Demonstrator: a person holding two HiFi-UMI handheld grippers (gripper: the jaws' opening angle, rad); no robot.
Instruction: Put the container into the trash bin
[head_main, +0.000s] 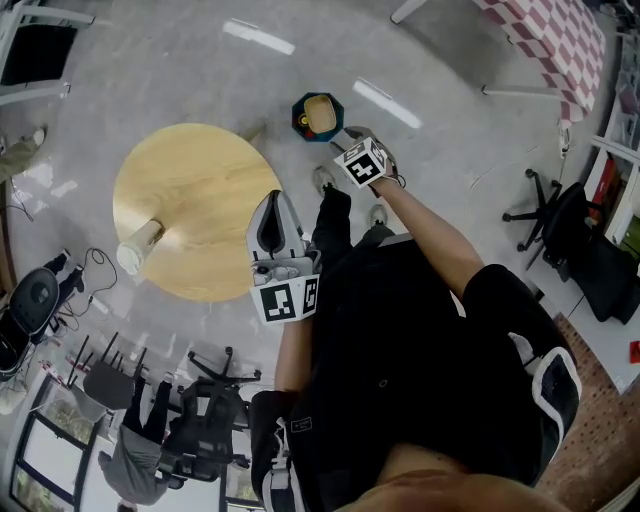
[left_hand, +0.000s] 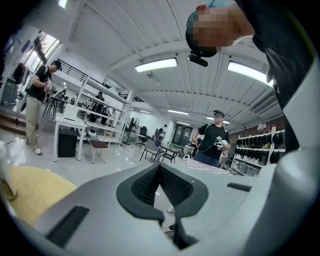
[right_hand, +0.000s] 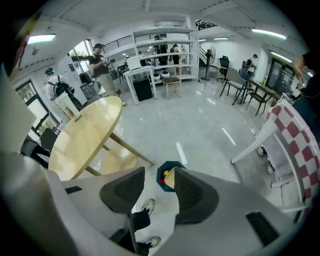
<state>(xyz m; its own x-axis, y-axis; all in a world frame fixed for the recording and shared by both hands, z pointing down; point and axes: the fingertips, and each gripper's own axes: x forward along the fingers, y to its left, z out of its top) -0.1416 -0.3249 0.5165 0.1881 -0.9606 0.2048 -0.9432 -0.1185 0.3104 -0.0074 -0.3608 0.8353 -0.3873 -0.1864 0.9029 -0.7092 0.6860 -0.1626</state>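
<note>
Container (head_main: 321, 114): tan, cup-shaped, open mouth seen from above. It is already inside the trash bin (head_main: 303, 103), towards the bin's right rim. Small red and yellow bits (right_hand: 163, 183) are seen at the left rim beside it. The bin is dark teal with an angular rim and stands on the floor (head_main: 200, 70), just off the upper right edge of the round tabletop (head_main: 195, 205).

Right gripper (head_main: 350, 140): held over the bin and pointed steeply down. Jaws are spread wide and nothing is gripped. In the right gripper view the bin and container are seen below, through the gap and partly behind the right jaw.

Left gripper (head_main: 273, 215): held at the tabletop's right edge, roughly level. Jaw tips are closed against each other with nothing between them, as confirmed in the left gripper view (left_hand: 160, 167).

Surface: light wood, round tabletop on splayed legs. One pale cup-like item (head_main: 138, 247) is at its left edge; upright or tipped cannot be told.

Room: glossy grey floor with ceiling strip lights reflected in it. A red-and-white checked table (head_main: 560, 40) is at the upper right of the head view, a black office chair (head_main: 560, 215) at the right edge, more black chairs at the lower left. White shelving and several people are seen in the background of both gripper views. The person's shoes (head_main: 322, 180) are on the floor between bin and tabletop.
</note>
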